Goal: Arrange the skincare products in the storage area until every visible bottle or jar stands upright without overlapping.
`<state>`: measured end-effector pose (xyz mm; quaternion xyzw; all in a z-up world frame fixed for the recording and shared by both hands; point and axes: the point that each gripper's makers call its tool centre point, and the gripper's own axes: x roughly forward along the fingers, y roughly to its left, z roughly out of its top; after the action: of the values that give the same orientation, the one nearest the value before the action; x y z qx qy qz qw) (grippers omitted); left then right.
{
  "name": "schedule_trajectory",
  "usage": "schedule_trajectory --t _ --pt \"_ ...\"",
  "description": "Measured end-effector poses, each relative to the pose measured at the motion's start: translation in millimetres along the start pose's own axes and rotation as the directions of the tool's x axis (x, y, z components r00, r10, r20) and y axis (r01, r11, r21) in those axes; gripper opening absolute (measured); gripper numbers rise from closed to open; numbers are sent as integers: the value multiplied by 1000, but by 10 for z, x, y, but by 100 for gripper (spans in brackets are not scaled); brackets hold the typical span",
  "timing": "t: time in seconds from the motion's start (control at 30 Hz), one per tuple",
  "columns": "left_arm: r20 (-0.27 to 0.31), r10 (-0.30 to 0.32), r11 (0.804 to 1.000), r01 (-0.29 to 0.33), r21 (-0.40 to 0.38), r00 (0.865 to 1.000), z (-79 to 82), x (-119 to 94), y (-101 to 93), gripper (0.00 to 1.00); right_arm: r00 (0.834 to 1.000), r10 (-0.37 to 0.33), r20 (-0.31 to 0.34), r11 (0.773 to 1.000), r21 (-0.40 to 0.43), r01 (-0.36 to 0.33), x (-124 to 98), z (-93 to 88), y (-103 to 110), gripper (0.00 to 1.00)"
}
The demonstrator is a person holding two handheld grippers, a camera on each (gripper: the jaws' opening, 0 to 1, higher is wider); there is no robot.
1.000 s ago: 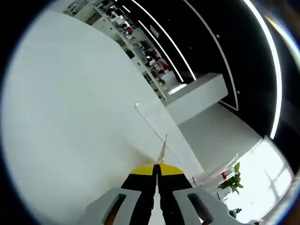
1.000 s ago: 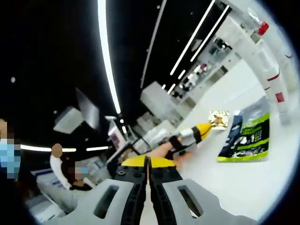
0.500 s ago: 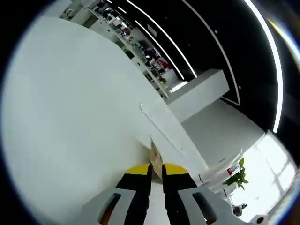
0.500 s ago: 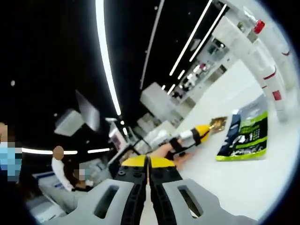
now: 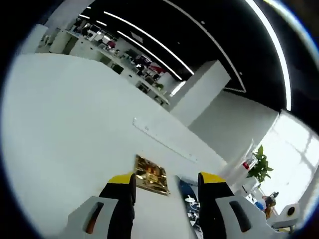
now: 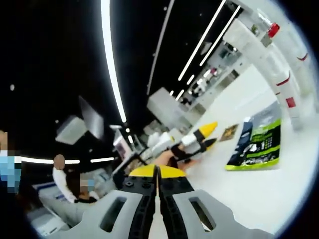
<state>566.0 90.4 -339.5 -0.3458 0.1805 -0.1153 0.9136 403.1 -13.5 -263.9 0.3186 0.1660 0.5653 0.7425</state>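
Note:
My left gripper (image 5: 167, 180) stands open over the white table (image 5: 75, 124). A flat gold sachet (image 5: 151, 175) lies on the table between its yellow-tipped jaws, touching neither. A dark blue and green packet (image 5: 187, 198) lies just right of the sachet. In the right gripper view the left gripper (image 6: 208, 135) is open next to the gold sachet (image 6: 229, 132) and the green and black packet (image 6: 254, 144). White bottles (image 6: 286, 74), one with a red cap (image 6: 272, 30), lie along the upper right. My right gripper (image 6: 157, 172) is shut on nothing, raised off the table.
A red-capped bottle (image 5: 245, 164) and a green plant (image 5: 260, 168) stand at the table's far right. A thin clear strip (image 5: 164, 139) lies across the table beyond the sachet. People (image 6: 62, 174) are in the dim room behind, with shelving further back.
My left gripper was shut on the thin gold sachet; it has opened and the sachet now lies flat on the table. The right gripper stays shut and barely shifted.

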Motion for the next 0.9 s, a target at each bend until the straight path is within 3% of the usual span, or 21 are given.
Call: schedule_trajectory --t 0.13,0.17,0.27,0.33,0.43,0.57,0.73,0.83,0.9 --pt "65 -26 994 18 110 998 160 -120 -76 53 1000 -10 4 1000 -10 10 -21 17 -23 0" --pt "103 -44 990 29 139 994 230 -185 -124 53 1000 -26 -1 999 -30 26 -28 16 -45 0" --pt "135 -123 973 93 212 983 321 -407 -309 50 1000 -31 6 999 -42 31 -33 37 -56 0" --pt "133 -229 942 184 282 964 358 -601 -503 41 999 -32 7 999 -42 32 -36 40 -60 0" --pt "160 -269 899 188 396 950 413 -910 -601 34 999 -38 13 998 -54 38 -37 50 -65 0" --pt "102 -339 835 249 491 935 369 -1261 -671 23 999 -35 32 997 -61 37 -47 92 -55 0" --pt "50 -312 782 227 580 949 359 -1530 -567 25 998 -50 49 994 -97 54 -94 158 -55 0" --pt "-70 -307 776 292 559 949 239 -1653 -542 26 997 -61 49 992 -106 66 -101 156 -76 0" --pt "-151 -260 759 298 579 954 148 -1680 -463 32 997 -66 46 992 -104 71 -103 149 -93 0"
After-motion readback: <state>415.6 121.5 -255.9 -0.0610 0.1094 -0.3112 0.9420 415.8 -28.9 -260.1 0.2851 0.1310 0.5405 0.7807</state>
